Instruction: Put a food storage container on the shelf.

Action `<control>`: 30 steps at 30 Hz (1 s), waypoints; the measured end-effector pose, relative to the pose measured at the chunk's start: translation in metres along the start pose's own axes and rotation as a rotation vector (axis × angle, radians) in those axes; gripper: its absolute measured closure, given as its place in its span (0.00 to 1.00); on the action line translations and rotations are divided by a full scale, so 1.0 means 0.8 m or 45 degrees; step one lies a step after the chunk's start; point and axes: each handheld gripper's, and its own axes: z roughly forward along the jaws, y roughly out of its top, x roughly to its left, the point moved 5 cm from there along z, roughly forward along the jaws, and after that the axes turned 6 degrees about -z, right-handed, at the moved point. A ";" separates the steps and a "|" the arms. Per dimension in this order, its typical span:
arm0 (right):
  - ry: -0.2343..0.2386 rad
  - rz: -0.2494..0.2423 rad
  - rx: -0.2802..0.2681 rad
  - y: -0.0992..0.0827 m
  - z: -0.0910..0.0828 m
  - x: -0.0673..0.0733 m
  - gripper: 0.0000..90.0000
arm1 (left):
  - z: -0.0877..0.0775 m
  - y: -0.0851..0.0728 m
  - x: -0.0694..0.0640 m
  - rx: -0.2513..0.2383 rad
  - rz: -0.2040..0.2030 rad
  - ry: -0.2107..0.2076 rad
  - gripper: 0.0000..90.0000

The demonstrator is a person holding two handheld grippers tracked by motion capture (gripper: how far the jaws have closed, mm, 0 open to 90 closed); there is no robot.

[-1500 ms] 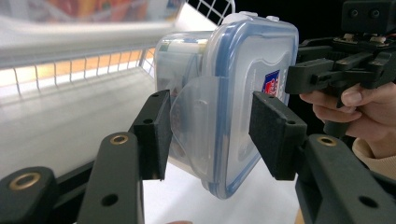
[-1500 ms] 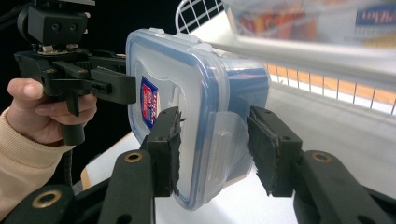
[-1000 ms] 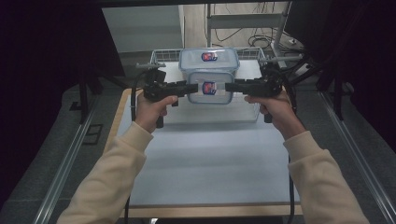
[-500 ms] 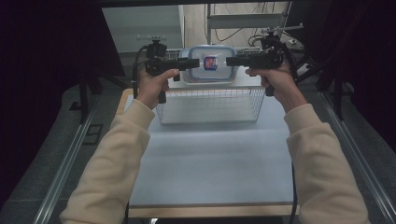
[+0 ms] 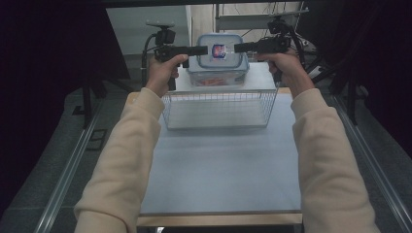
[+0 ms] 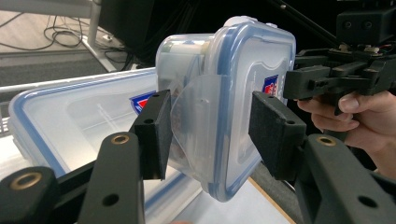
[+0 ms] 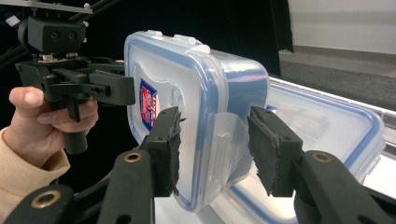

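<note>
Above the far end of the worktop (image 5: 218, 174), both forearms extend forward and level, each hand wrapped round a handle, with the left gripper (image 5: 197, 50) and the right gripper (image 5: 243, 47) pointing inward at each other. Between them hangs a small lidded container (image 5: 219, 51), clear with a blue-rimmed lid and a red-and-blue label, held in the air with its lid facing the high camera. The left fingers (image 6: 156, 130) are partly closed and press on the clasp flap at one side of the small container (image 6: 224, 107); the right fingers (image 7: 168, 147) are likewise partly closed on the opposite flap (image 7: 201, 126). Directly below sits a larger lidded container (image 5: 218, 75) with orange contents, too blurred to identify. A wire basket (image 5: 219, 108) stands nearer the person.
</note>
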 end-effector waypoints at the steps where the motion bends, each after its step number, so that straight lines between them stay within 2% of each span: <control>1: 0.000 0.006 0.001 0.000 0.002 -0.004 0.60 | 0.002 0.000 0.003 0.008 -0.006 -0.002 0.56; 6: -0.017 0.049 0.016 -0.003 0.013 -0.019 0.58 | 0.012 -0.001 0.013 0.016 -0.030 0.019 0.56; 10: -0.031 0.079 -0.018 -0.002 0.017 -0.023 0.57 | 0.015 0.001 0.019 0.009 -0.114 0.017 0.56; 13: -0.052 0.118 -0.009 -0.004 0.022 -0.027 0.53 | 0.019 0.003 0.023 0.016 -0.153 0.060 0.53; 14: -0.078 0.130 0.003 -0.006 0.025 -0.029 0.52 | 0.020 0.003 0.026 0.017 -0.166 0.072 0.51; 16: -0.087 0.134 0.006 -0.008 0.028 -0.031 0.51 | 0.020 0.003 0.028 0.012 -0.182 0.081 0.47; 17: -0.098 0.180 -0.041 -0.008 0.029 -0.035 0.50 | 0.020 0.004 0.032 -0.001 -0.209 0.062 0.48; 18: -0.106 0.185 -0.048 -0.009 0.028 -0.036 0.50 | 0.020 0.004 0.032 -0.001 -0.209 0.062 0.49; 20: -0.082 0.194 -0.057 -0.012 0.029 -0.038 0.50 | 0.020 0.004 0.035 -0.001 -0.207 0.065 0.47; 24: -0.094 0.179 -0.072 -0.012 0.024 -0.035 0.49 | 0.016 0.003 0.038 -0.029 -0.198 0.071 0.44; 26: -0.104 0.165 -0.091 -0.010 0.019 -0.034 0.49 | 0.012 0.001 0.036 -0.035 -0.193 0.060 0.42; 30: -0.105 0.145 -0.108 -0.009 0.010 -0.029 0.48 | 0.004 -0.003 0.031 -0.047 -0.168 0.071 0.42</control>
